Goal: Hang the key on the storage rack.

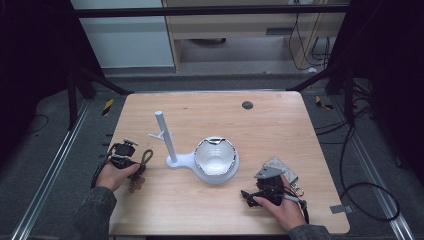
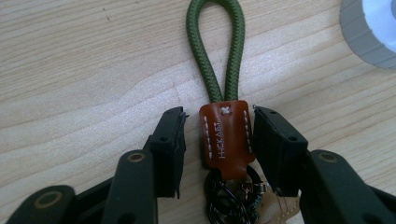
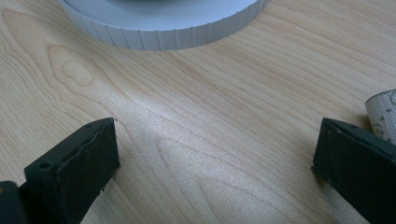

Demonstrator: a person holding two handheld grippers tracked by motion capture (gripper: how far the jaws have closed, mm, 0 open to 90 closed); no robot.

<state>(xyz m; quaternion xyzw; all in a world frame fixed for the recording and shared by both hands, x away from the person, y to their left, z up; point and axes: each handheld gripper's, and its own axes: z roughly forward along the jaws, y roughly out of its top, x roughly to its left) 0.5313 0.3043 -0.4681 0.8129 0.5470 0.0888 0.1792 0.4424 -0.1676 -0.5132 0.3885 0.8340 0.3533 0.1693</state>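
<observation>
The keychain [image 2: 225, 135] is lying flat on the tabletop [image 1: 280, 130], near its left edge, and the left gripper [image 2: 219, 140] is sitting around it. The brown leather tab [image 2: 227, 140] is resting between the two jaws: the right jaw is touching, or almost touching, the edge of the tab, while a small gap is remaining at the left jaw, so the gripper is not yet clamping it. The green cord loop [image 2: 219, 42] is pointing away from the gripper, and the dark metal rings [image 2: 229, 200] are lying lower between the jaws. The right gripper [image 3: 215, 158] is standing with its jaws wide apart over bare wood, in front of the white stand [image 1: 200, 160], holding nothing.
</observation>
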